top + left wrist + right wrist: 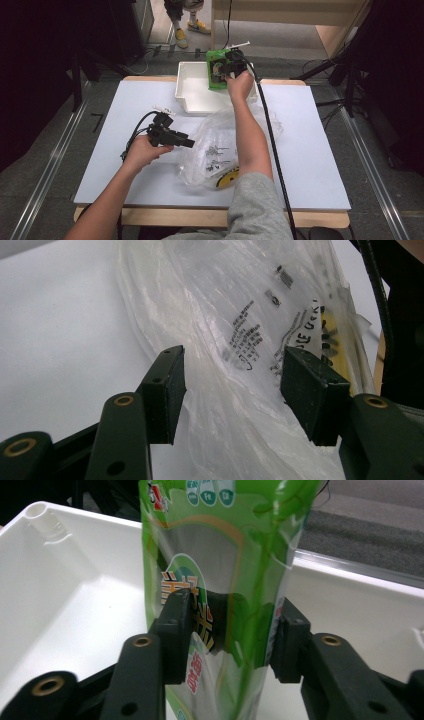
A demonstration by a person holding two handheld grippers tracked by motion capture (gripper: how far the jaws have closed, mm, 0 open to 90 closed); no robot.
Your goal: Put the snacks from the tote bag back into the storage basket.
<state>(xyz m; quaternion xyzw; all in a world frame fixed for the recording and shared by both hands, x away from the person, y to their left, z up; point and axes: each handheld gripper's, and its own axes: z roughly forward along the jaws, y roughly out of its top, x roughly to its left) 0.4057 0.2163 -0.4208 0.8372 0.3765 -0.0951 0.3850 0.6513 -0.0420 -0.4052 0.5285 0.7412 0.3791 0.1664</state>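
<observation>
Fingers (175, 630) of the right gripper (227, 635) stand apart on either side of a green pouch (220, 555), upright over the white tray (187, 97) at the far edge of the surface (310, 165); whether they press it I cannot tell. Nearer and to the left, the left gripper (232, 385) has its fingers spread, empty, just beside a crumpled clear plastic bag (240, 300).
</observation>
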